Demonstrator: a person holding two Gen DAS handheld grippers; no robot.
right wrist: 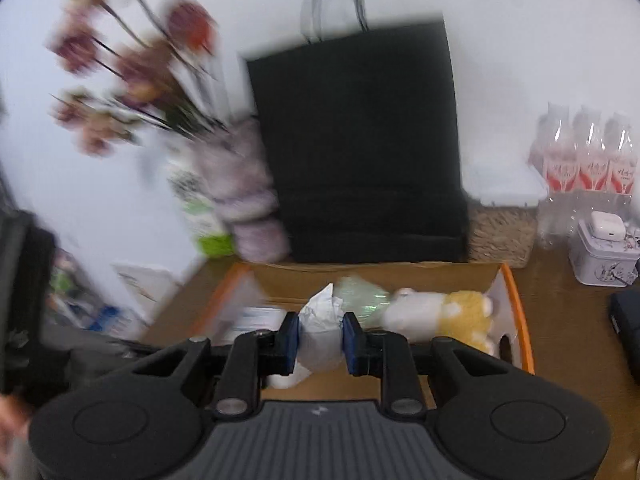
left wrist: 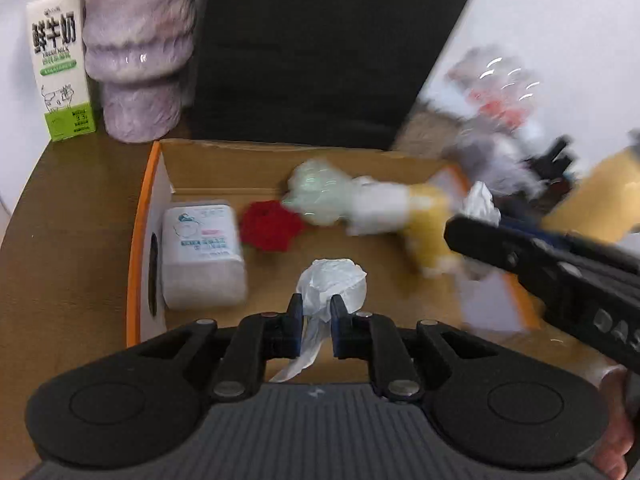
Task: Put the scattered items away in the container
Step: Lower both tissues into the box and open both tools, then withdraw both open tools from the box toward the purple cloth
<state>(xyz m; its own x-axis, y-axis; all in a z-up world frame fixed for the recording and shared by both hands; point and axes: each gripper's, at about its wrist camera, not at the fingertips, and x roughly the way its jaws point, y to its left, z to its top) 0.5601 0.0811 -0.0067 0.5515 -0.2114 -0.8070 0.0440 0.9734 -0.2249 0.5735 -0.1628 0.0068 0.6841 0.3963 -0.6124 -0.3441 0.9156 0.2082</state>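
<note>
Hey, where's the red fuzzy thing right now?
In the left wrist view, the red fuzzy thing lies inside the cardboard box, between the tissue pack and the pale green bag.

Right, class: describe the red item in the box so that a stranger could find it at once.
Find the open cardboard box with orange edges on the brown table, in front of the black bag. On its floor, between the white tissue pack and the pale green bag, lies the red item. It is the only red thing in the box, small and ruffled.
</note>
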